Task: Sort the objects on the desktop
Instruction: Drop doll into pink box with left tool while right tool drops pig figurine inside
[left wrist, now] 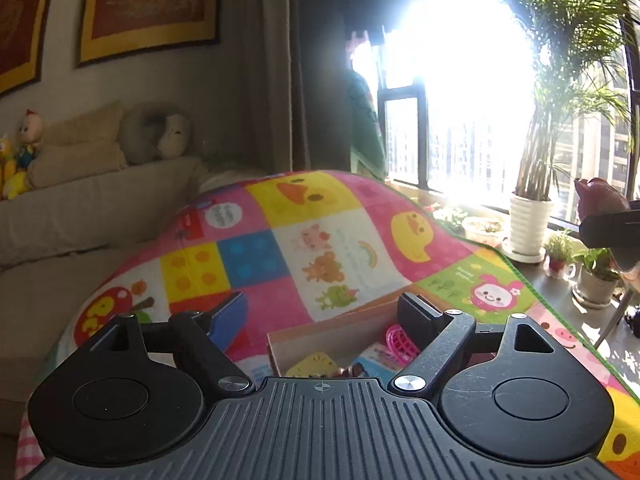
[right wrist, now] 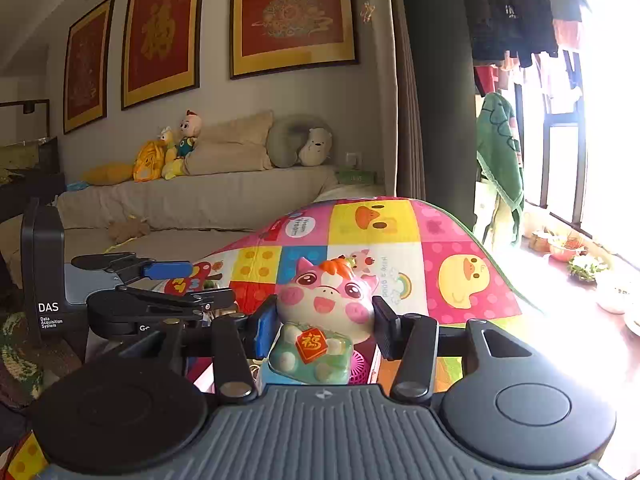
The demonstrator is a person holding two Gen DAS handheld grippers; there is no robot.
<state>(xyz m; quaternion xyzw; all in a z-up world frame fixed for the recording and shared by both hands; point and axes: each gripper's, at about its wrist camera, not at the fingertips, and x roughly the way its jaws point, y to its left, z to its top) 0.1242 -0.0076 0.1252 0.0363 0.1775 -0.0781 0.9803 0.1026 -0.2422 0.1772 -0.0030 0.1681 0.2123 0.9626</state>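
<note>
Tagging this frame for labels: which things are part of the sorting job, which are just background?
Job:
pig figurine, clamped in right gripper
cardboard box
pink plastic basket
yellow toy
left gripper, open, empty

Background:
cartoon play mat
sofa plush toys
potted palm
framed pictures

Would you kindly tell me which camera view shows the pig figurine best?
The right wrist view: the pig figurine sits face-on, centre frame, clamped at the head between the right gripper's fingers. The left wrist view catches only a dark sliver of it at the right edge, against window glare.
</note>
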